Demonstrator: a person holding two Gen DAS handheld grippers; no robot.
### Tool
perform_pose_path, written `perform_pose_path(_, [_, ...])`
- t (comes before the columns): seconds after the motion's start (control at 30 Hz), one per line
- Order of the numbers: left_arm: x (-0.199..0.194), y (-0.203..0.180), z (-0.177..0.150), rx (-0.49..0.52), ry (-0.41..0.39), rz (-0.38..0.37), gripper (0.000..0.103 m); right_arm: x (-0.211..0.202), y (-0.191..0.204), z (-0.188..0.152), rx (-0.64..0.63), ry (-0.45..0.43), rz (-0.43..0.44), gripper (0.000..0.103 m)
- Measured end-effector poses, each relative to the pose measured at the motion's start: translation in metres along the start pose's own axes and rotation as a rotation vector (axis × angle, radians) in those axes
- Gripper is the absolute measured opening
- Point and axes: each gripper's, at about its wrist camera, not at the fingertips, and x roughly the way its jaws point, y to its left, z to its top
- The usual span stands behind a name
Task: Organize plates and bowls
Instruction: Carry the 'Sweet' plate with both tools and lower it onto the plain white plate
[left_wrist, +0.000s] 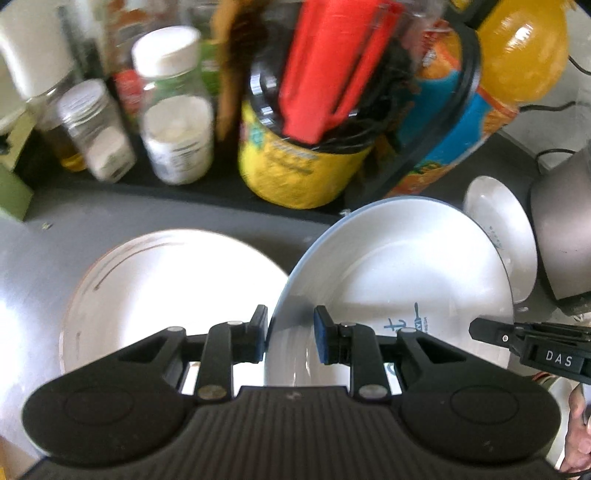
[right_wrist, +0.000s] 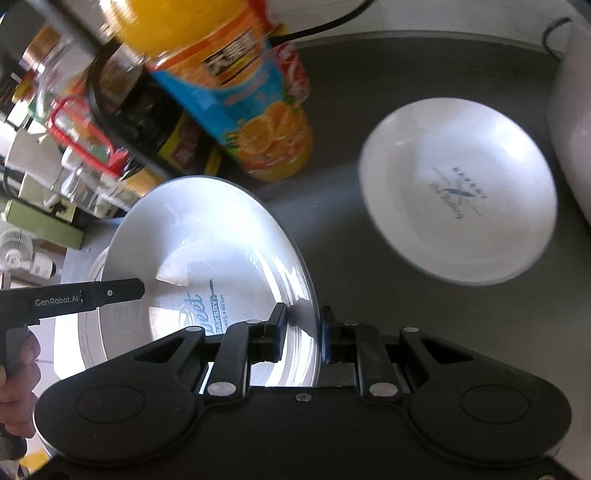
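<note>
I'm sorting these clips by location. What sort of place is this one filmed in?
Most likely a home kitchen counter. White bowls and a plate sit on a grey worktop, with spice jars and an orange drink bottle crowded along the back.

Behind the tilted blue-rimmed plate you face a wall of clutter: the orange drink bottle, a yellow tub and white-capped jars stand close together, with no gap to pass. Bare grey counter lies open between that plate and the white bowl. A grey appliance blocks the bowl's far side
</note>
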Motion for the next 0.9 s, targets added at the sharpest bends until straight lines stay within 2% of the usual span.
perform_pose_path(0.47, [-0.020,0.070,-0.019,-0.108,-0.012,0.052,0.025,0.030,0.067,-0.011,-0.080,0.054,0.044,0.019])
perform_pose_path(0.9, [-0.016,0.116,-0.021,-0.157,-0.009,0.043,0.025,0.049,0.105,-0.010,-0.110,0.058,0.023,0.019])
